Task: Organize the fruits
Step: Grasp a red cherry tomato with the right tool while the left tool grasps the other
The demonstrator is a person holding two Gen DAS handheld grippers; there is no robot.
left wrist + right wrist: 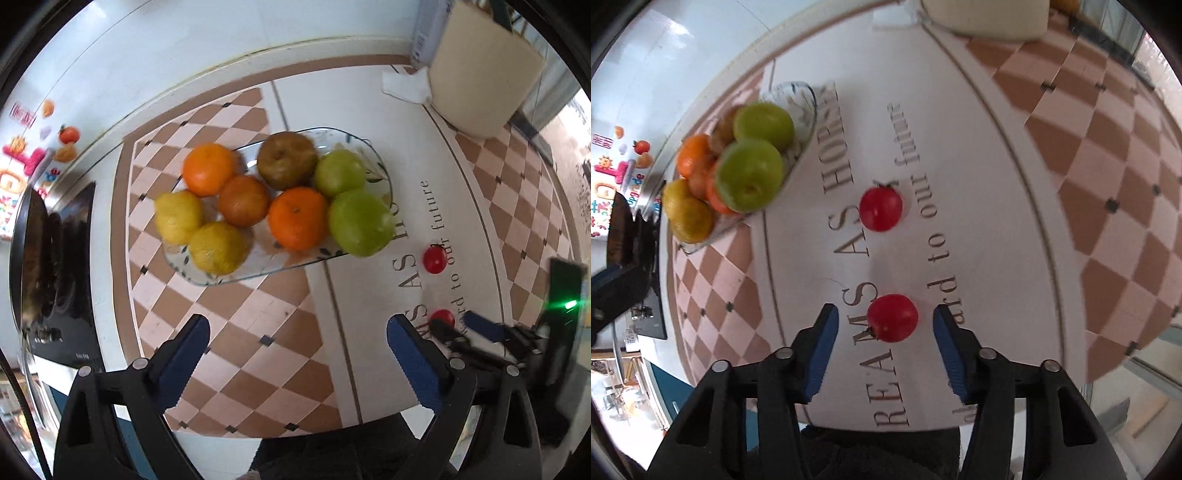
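Note:
A glass platter (pixel 295 267) holds oranges (pixel 297 218), lemons (pixel 218 248), green apples (pixel 359 223) and a brownish fruit (pixel 287 159). Two small red tomatoes lie on the table to its right: a far one (pixel 434 259) (pixel 881 209) and a near one (pixel 443 317) (pixel 893 317). My right gripper (pixel 884 317) is open, with its blue pads on either side of the near tomato, not touching it; it also shows in the left wrist view (pixel 460 326). My left gripper (pixel 297 332) is open and empty above the checkered cloth, short of the platter (pixel 798 110).
A cream-coloured container (pixel 484 74) and a white tissue (pixel 406 86) stand at the far right of the table. A black appliance (pixel 55 266) sits off the table's left edge. The tablecloth (pixel 369 110) has printed lettering near the tomatoes.

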